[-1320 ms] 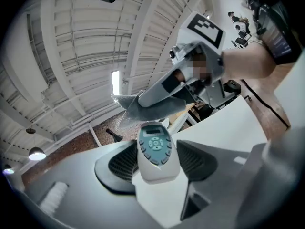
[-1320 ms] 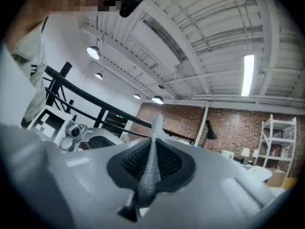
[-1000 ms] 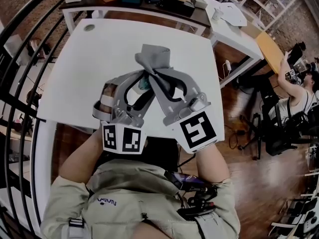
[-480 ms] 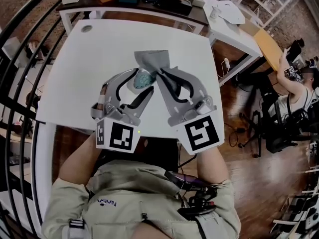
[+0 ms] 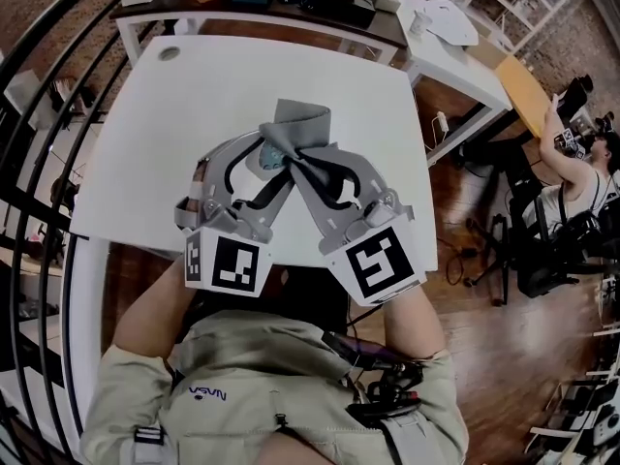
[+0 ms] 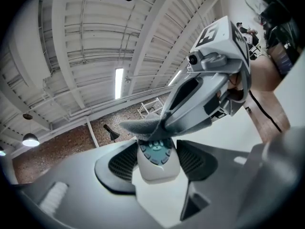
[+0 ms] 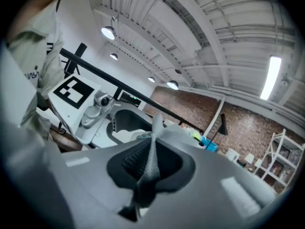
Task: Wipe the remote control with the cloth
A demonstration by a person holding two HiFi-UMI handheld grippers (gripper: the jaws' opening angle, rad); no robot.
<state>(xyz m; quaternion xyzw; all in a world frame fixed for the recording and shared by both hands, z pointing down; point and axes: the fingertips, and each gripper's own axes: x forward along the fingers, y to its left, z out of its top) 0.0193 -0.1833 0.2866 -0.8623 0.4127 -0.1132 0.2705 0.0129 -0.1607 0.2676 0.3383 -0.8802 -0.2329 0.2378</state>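
Remote (image 6: 155,170) sits clamped between the left gripper's (image 6: 157,159) wide-set jaws, held level above the table (image 5: 165,143), over its near half. Right gripper (image 7: 151,166) is pinched almost fully closed on the cloth (image 5: 298,124). Half a second ago the remote's teal button face showed bare. Now the cloth has swept back across it, covering most of the far end. That suggests a wiping stroke is under way, with more probably needed.

The right gripper (image 5: 294,160) slips lower left, dragging the crumpled grey cloth (image 5: 298,124) over the white, teal-keyed remote control (image 6: 157,159). The left gripper (image 5: 266,166) has rolled, and its marker cube (image 5: 229,263) now shows one face.
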